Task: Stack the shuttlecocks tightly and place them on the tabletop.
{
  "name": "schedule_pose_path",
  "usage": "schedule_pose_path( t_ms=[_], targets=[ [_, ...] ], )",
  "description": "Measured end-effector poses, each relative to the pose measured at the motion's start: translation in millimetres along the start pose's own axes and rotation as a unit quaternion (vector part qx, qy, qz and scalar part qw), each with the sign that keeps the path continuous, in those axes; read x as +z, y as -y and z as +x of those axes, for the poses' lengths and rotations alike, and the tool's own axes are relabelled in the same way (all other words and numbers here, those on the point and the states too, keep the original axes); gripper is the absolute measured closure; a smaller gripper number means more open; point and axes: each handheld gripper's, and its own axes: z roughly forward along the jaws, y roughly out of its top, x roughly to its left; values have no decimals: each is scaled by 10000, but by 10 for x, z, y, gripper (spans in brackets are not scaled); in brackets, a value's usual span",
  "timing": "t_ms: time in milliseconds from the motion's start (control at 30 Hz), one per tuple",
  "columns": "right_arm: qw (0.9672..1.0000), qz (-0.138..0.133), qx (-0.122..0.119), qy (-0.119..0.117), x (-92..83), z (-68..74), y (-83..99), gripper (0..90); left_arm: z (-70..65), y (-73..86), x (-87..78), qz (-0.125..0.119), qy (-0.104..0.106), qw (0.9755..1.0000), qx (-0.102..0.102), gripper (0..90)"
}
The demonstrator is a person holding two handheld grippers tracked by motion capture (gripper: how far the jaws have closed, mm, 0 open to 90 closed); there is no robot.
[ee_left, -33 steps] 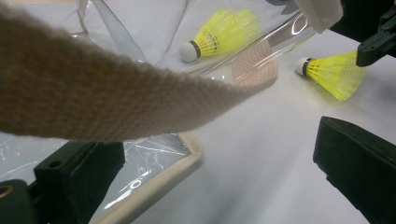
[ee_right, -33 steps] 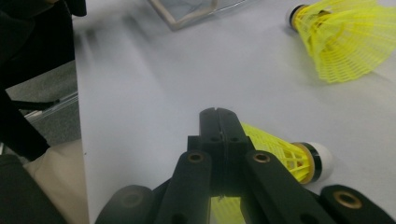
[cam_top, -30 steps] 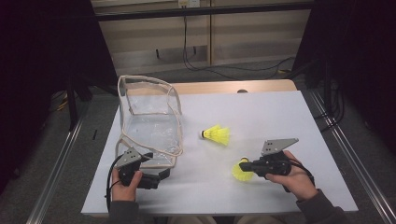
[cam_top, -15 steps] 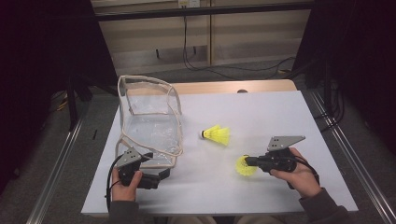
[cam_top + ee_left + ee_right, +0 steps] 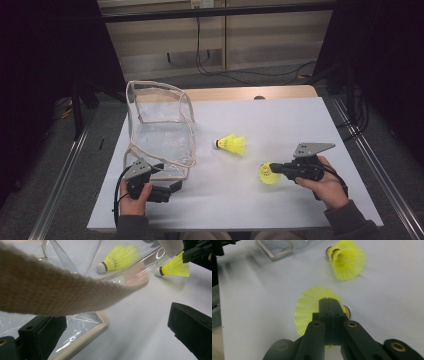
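On the white table lies a yellow shuttlecock [image 5: 232, 145] [image 5: 348, 260] [image 5: 117, 257] on its side. My right gripper [image 5: 276, 169] [image 5: 329, 301] [image 5: 186, 257] is shut on the mesh skirt of a second yellow shuttlecock [image 5: 269, 174] [image 5: 308, 307] [image 5: 175, 267], held low over the table with its cork pointing left. A clear bag [image 5: 160, 135] with beige trim [image 5: 100, 323] sits at the left. My left gripper [image 5: 172, 189] [image 5: 115, 315] is open at the bag's near edge, one jaw against the trim. A beige strap [image 5: 50, 287] crosses close in front of its camera.
The table's front edge [image 5: 230, 227] runs just below both hands. Metal rails [image 5: 380, 170] flank the table on both sides, and cables [image 5: 225, 75] lie on the floor behind it.
My right gripper has carried its shuttlecock a little to the right and slightly farther from the person. The left gripper and the bag have stayed put.
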Motion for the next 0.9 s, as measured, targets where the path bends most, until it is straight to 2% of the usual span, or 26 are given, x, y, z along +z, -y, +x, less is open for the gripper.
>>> schedule_pose_path(
  t_ms=[133, 233, 500, 900],
  targets=[
    [9999, -1, 54, 127, -20, -45, 19, 900, 0, 0, 0, 1, -1, 10000, 0, 19],
    [9994, -35, 97, 320, -31, -78, 34, 900, 0, 0, 0, 0, 0, 10000, 1, 19],
    [9981, -95, 245, 551, -26, -158, 70, 900, 0, 1, 1, -2, 1, 10000, 1, 19],
    [9973, 0, 280, 674, 40, -212, 104, 900, -1, 1, 1, -13, 3, 10000, -2, 19]
  ],
)
